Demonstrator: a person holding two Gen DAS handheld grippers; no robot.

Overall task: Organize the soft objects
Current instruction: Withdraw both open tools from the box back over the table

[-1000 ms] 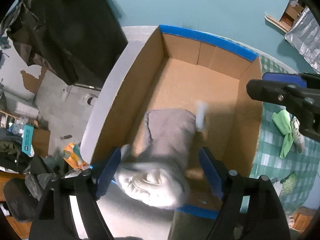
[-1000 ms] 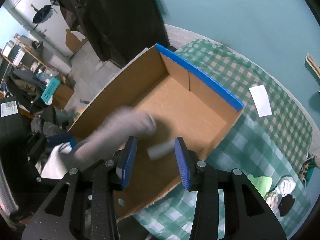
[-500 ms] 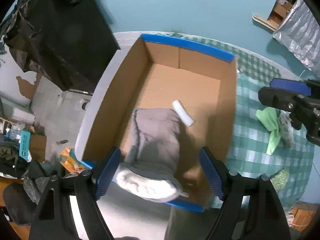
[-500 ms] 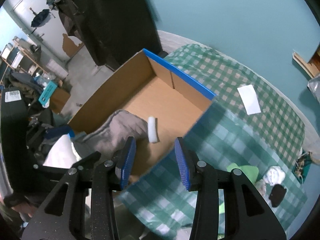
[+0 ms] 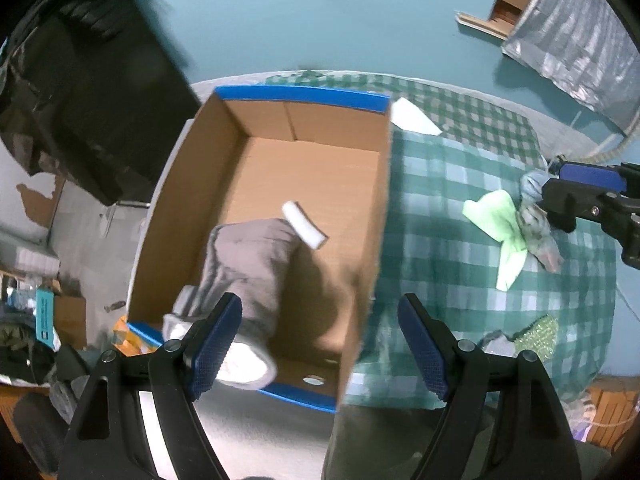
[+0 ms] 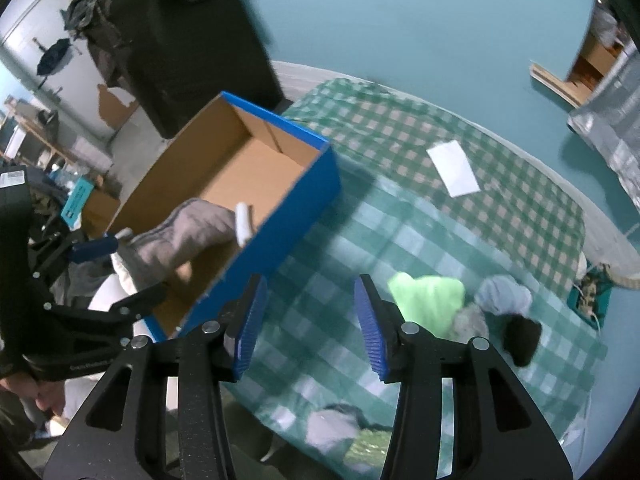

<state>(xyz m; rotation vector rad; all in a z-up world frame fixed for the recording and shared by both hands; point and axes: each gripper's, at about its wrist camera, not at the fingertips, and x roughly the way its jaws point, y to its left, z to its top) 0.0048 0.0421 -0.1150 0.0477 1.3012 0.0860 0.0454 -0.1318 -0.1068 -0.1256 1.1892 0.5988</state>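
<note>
Box (image 5: 256, 184): cardboard, blue-edged, open-topped, on the left part of the table.
Grey sock (image 5: 244, 264): inside the box at its near end, cuff hanging over the rim.
White roll (image 5: 303, 225): on the box floor, touching the grey sock.
Left tool (image 5: 320, 350): wide apart, nothing between the pads.
Right tool (image 6: 308, 320): jaws just opening, partly apart, empty, above the checked cloth (image 6: 400, 152).
Green cloth (image 6: 428, 298): heaped with other soft items, right of the box.
</note>
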